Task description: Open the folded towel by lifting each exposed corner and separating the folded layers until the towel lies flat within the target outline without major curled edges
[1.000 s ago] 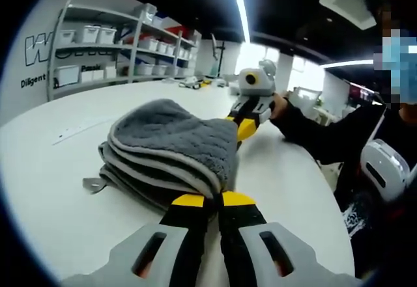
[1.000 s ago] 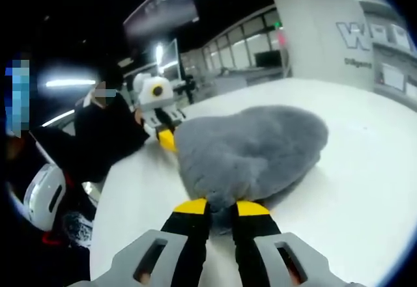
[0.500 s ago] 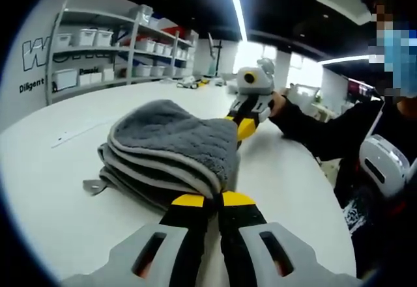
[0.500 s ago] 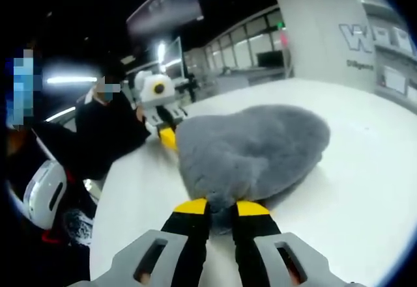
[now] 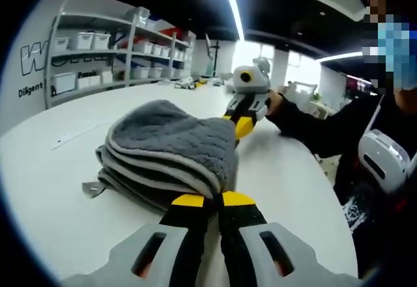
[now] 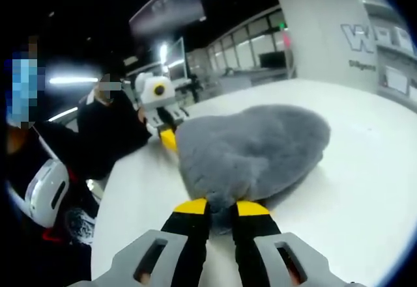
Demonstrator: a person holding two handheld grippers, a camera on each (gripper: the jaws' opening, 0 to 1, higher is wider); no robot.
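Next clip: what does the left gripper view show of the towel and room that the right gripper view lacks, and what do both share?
The left gripper view alone shows the towel's stacked folded edges, a small tab sticking out, and shelves of bins. The right gripper view alone shows the towel's smooth rounded top and a white pillar. Both share the white table, each hand-held gripper shut on the towel, left, right, and the person's dark sleeve.

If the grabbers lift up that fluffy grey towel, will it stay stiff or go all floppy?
Probably floppy: the towel already sags in soft rounded folds where the left gripper and right gripper pinch its edges. It looks thick and plush, so likely a bit heavy for cloth. Its fuzzy surface should grip, not slip, on the table.
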